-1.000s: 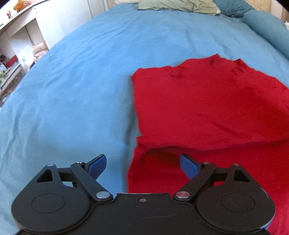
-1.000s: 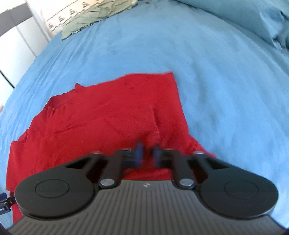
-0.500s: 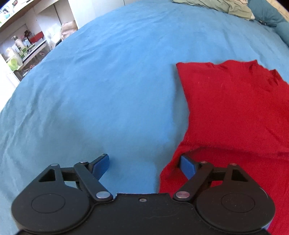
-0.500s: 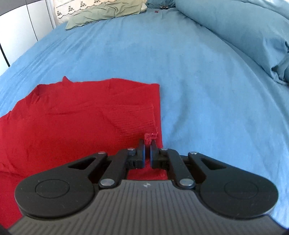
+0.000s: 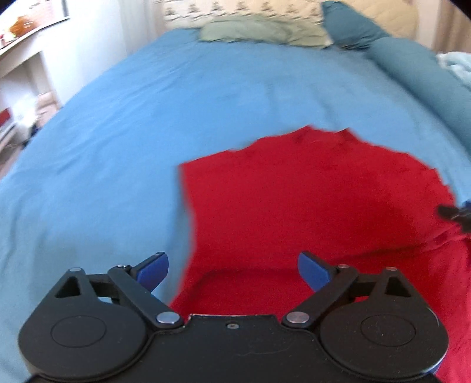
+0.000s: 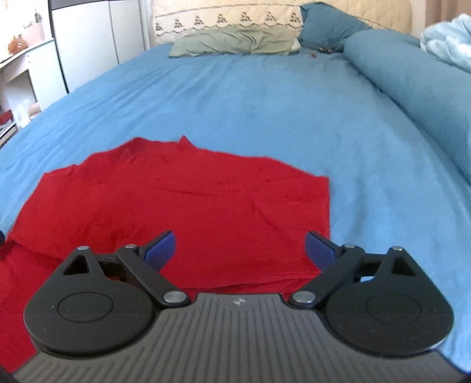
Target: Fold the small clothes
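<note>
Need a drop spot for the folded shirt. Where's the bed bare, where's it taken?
Bare blue sheet runs from the red garment to the green pillow, and left of it toward the white furniture. A narrower strip lies between garment and rolled blue duvet. Crowded: near centre, under both opening grippers, left gripper, right gripper, neither holding anything.

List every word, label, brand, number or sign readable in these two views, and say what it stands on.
No readable words or numbers.
Small embossed mark on the right tongs' grey ribbed housing: a symbol, too small to read.
Cream pillow: stitched pattern, no lettering.
Red garment, blue sheet: no print visible.
</note>
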